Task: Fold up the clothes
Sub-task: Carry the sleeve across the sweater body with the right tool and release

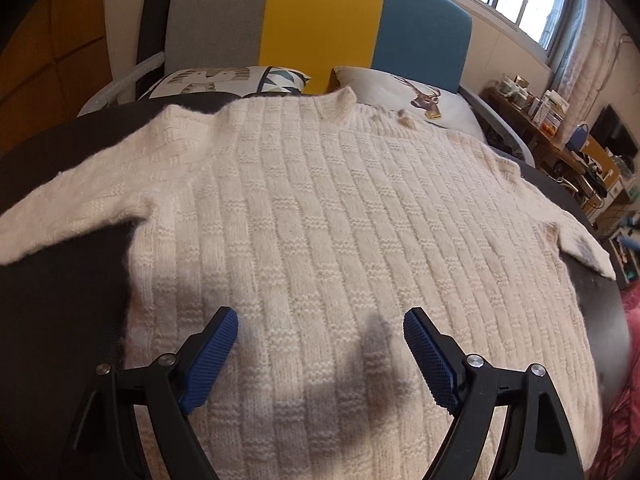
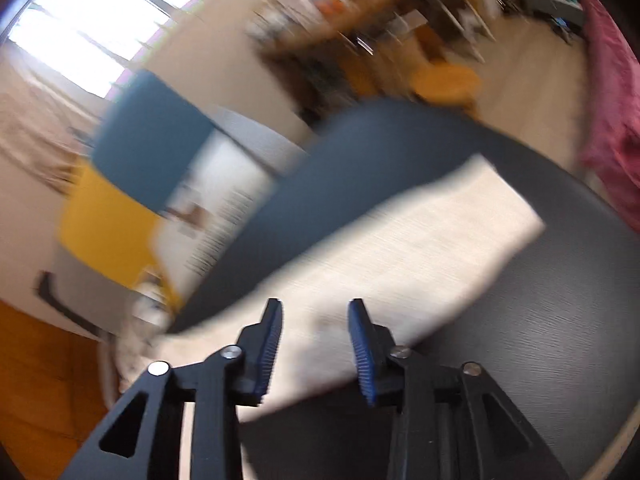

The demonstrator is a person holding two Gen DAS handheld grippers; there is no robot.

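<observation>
A cream knitted sweater [image 1: 320,200] lies spread flat on a dark round table [image 1: 60,320], collar at the far side and both sleeves stretched out sideways. My left gripper [image 1: 320,316] hovers open above the sweater's lower body, its blue pads wide apart and holding nothing. The right wrist view is blurred. It shows one cream sleeve [image 2: 420,240] lying across the table [image 2: 540,340]. My right gripper [image 2: 315,304] is above the near end of that sleeve, jaws parted, and the pads do not press on the knit.
Behind the table is a sofa with a grey, yellow and blue back [image 1: 320,20] and two printed cushions [image 1: 224,80] [image 1: 412,96]. A cluttered shelf [image 1: 560,128] runs along the right wall. An orange stool [image 2: 444,80] and a pink cloth [image 2: 616,120] sit beyond the table's right edge.
</observation>
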